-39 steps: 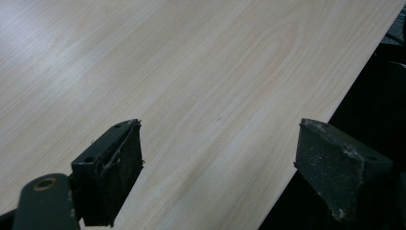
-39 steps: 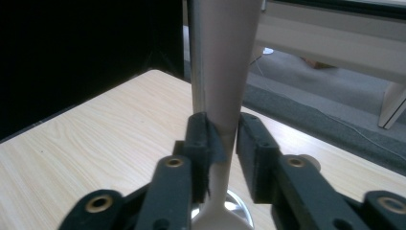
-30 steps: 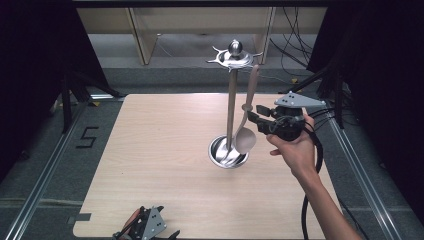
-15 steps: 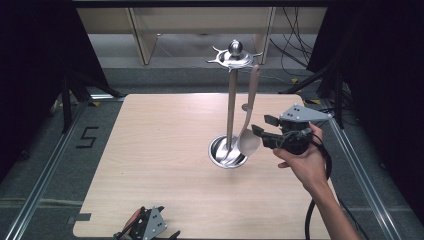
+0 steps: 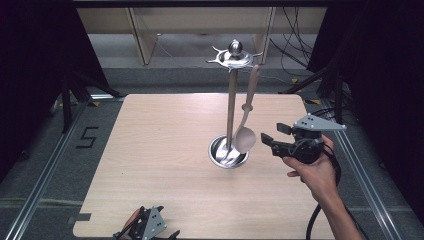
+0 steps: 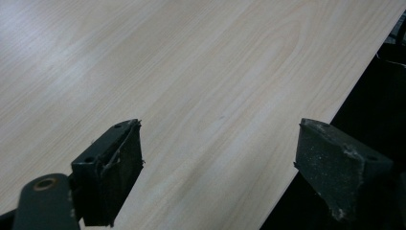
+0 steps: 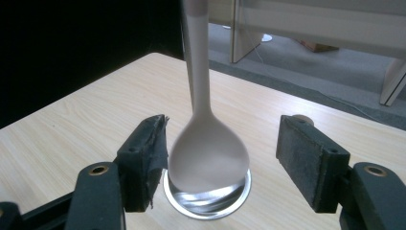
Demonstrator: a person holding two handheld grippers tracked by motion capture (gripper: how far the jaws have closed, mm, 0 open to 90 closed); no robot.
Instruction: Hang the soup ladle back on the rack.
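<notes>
Release of the spoon (image 5: 244,139) is what is read from the last second. A second ago the right gripper (image 5: 270,137) was closed up against the bowl of the spoon beside the stand (image 5: 232,100); half a second ago a small gap was showing, and now the gripper is seen drawn back toward the table's right edge, well clear of the spoon. Its jaws have just been opening. In the right gripper view they are spread wide, with the spoon's bowl (image 7: 208,155) framed between them farther off and touched by neither pad, so nothing is held.

The spoon is left hanging by its handle from the crown of hooks at the top of the stand, its bowl suspended just above the stand's round steel base (image 7: 207,194), near the middle of the wooden table (image 5: 165,150). It appears to hang a little tilted against the pole.

The left gripper (image 5: 145,229) is kept at the near edge of the table, as in both earlier views; its jaws are parted over bare wood (image 6: 191,96), with nothing between them.

Hanging of the spoon is therefore judged complete, and only withdrawal of the right hand (image 5: 312,172) seems to be left.
</notes>
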